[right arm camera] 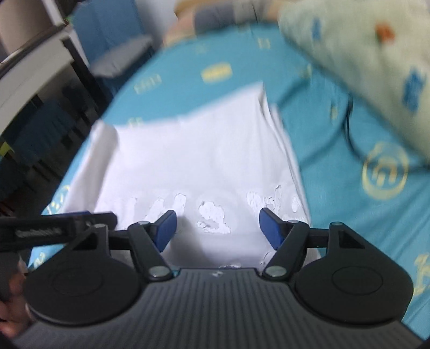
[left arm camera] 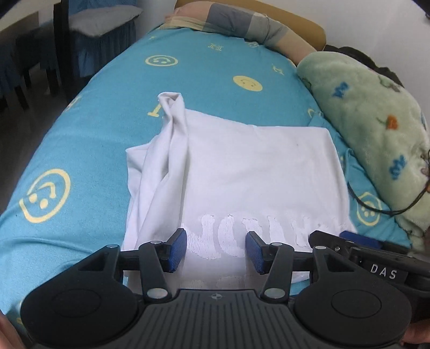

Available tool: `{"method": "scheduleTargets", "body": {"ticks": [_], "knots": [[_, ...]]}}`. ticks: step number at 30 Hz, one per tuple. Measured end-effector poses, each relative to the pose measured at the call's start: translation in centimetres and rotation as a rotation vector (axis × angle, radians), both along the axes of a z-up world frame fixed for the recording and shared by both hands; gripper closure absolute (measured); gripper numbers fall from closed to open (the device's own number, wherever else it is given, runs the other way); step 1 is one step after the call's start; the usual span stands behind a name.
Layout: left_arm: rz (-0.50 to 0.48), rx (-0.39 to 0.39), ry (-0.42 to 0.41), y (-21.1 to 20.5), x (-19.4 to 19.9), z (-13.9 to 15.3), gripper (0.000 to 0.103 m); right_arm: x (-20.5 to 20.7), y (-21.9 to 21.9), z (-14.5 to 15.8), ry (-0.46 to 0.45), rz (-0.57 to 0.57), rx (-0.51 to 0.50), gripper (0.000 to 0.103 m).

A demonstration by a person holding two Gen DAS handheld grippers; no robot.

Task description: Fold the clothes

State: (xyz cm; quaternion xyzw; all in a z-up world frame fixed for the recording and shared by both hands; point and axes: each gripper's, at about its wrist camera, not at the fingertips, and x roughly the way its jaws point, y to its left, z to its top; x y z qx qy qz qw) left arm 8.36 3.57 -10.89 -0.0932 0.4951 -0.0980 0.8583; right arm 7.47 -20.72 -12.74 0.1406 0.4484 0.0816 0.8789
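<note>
A white T-shirt (left arm camera: 255, 166) lies on the blue bed, partly folded, with a cracked white print near its close edge. Its left side is bunched into a twisted ridge (left arm camera: 172, 128). My left gripper (left arm camera: 216, 248) is open and empty, just above the shirt's near edge over the print. The right gripper's body shows in the left wrist view at the right (left arm camera: 376, 257). In the blurred right wrist view the shirt (right arm camera: 193, 161) lies flat ahead. My right gripper (right arm camera: 217, 226) is open and empty over the shirt's near printed edge.
The blue sheet (left arm camera: 80, 150) with yellow smiley faces covers the bed. A green fleece blanket (left arm camera: 376, 120) lies along the right side, with a black cable (left arm camera: 376, 209) beside it. A pillow (left arm camera: 236, 21) lies at the head. Dark chairs (left arm camera: 32, 61) stand left of the bed.
</note>
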Motion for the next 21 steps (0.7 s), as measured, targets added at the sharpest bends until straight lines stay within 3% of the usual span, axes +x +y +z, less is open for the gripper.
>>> {"method": "scheduleTargets", "body": {"ticks": [3, 7, 9, 12, 17, 21], "knots": [[0.032, -0.102, 0.028, 1.4, -0.5, 0.8, 0.046, -0.8, -1.9, 1.1, -0.012, -0.089, 0.118, 0.031], [0.097, -0.259, 0.09, 3.4, -1.4, 0.6, 0.031, -3.2, -4.6, 1.4, 0.01, -0.181, 0.395, 0.03], [0.134, -0.318, 0.14, 3.9, -1.4, -0.2, 0.024, -4.4, -5.5, 0.7, 0.059, -0.233, 0.556, 0.029], [0.189, -0.405, 0.214, 4.8, -1.5, -1.6, 0.022, -5.5, -6.2, -1.2, 0.151, -0.286, 0.728, 0.024], [0.28, -0.551, 0.338, 6.2, -1.6, -3.8, 0.022, -5.1, -6.0, -3.8, 0.261, -0.393, 0.789, 0.024], [0.458, -0.638, 0.373, 8.0, -0.9, -6.1, 0.026, -4.2, -6.7, -5.1, 0.269, -0.48, 0.779, 0.024]]}}
